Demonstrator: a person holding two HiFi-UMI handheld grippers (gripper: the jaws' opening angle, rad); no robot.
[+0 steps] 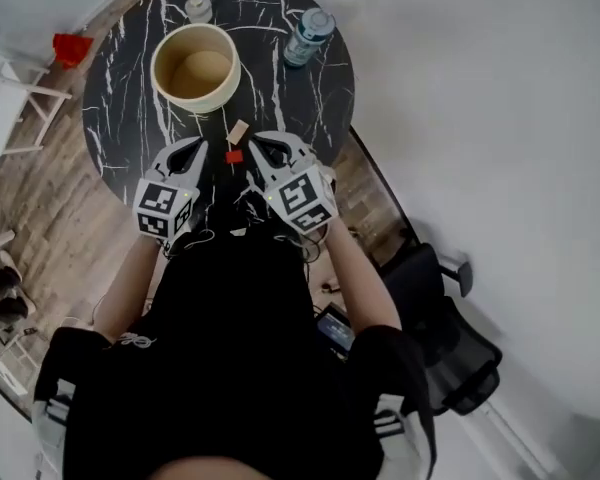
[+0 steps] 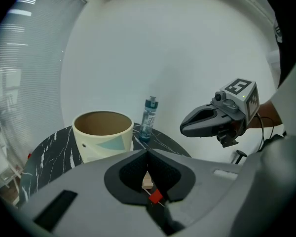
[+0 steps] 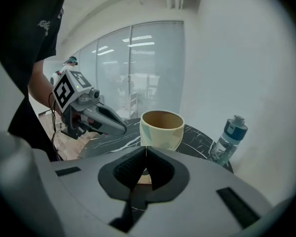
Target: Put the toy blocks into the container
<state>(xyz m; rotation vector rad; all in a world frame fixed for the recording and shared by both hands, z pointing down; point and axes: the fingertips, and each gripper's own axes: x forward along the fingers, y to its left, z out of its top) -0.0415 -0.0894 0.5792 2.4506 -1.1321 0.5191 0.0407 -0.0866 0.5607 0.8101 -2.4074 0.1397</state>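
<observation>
Item: left gripper (image 2: 148, 152), held over the near edge of a round black marble-patterned table (image 1: 120, 118); jaws pressed together, pad against pad, pinching no block. Item: right gripper (image 3: 146, 149), alongside and apart from the left one, its marker cube toward the person; jaws likewise pressed together and holding no block. Item: red block (image 1: 234, 156), small, lying on the table between the two sets of jaw tips, touching neither; in the left gripper view it shows through the opening below that gripper's closed jaws. Item: tan block (image 1: 238, 132), wooden in look, lying just beyond the red block, ahead of both jaw tips on the side toward the container and apart from them; in the right gripper view it shows low in the opening under that gripper's closed jaws. Item: container (image 1: 195, 66), a cream round pot with a pale green patch on its wall, upright and open-topped, standing farther ahead of the jaws than either block, slightly to the left of the right gripper's line; both blocks lie outside it. Item: bottle (image 1: 309, 36), clear with a blue-grey cap, upright, ahead of the right jaws and off to their right, well apart from the container. Item: black office chair (image 1: 450, 353), on the floor behind and to the right of the person.
</observation>
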